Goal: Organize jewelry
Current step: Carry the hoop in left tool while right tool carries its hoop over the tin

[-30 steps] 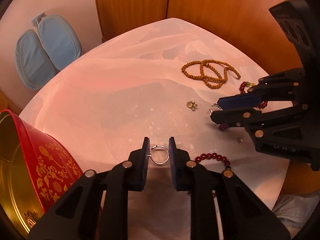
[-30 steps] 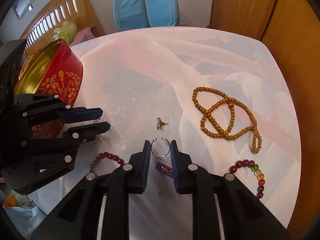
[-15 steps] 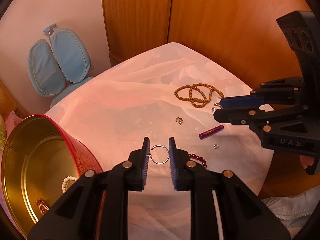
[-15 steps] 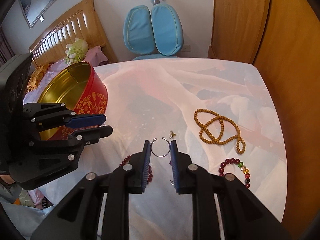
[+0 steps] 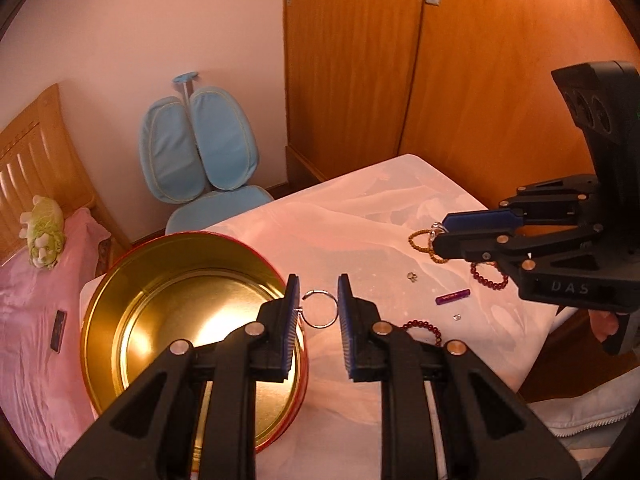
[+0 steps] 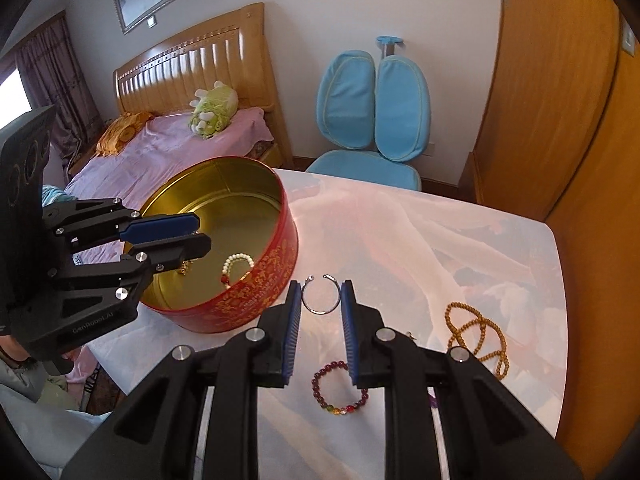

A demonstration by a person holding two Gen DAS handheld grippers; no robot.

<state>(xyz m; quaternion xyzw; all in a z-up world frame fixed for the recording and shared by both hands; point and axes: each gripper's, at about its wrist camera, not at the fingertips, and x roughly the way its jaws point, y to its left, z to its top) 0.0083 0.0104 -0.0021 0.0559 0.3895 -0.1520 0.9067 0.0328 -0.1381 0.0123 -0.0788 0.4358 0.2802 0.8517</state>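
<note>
In the left wrist view my left gripper (image 5: pixel 318 300) is shut on a silver hoop (image 5: pixel 319 309), held in the air over the near edge of the red and gold tin (image 5: pixel 120 280). The right wrist view shows my right gripper (image 6: pixel 322 296) shut on a second, open-ended silver hoop (image 6: pixel 324 295), above the table just right of the tin (image 6: pixel 256 288). My left gripper (image 6: pixel 202 234) hangs over the tin's mouth there. A white bead bracelet (image 6: pixel 236 264) lies inside the tin. My right gripper (image 5: pixel 440 232) appears at the right.
On the white cloth lie a wooden bead necklace (image 6: pixel 476 336), a dark red bracelet with coloured beads (image 6: pixel 340 388), another dark red bracelet (image 5: pixel 424 328), a purple tube (image 5: pixel 452 297) and small earrings (image 5: pixel 412 277). A blue chair (image 6: pixel 372 120), a bed (image 6: pixel 160 148) and wooden wardrobes surround the table.
Both grippers have risen well above the table, each keeping its hoop. The left one has moved over the tin's rim, and the tin's inside has come into view.
</note>
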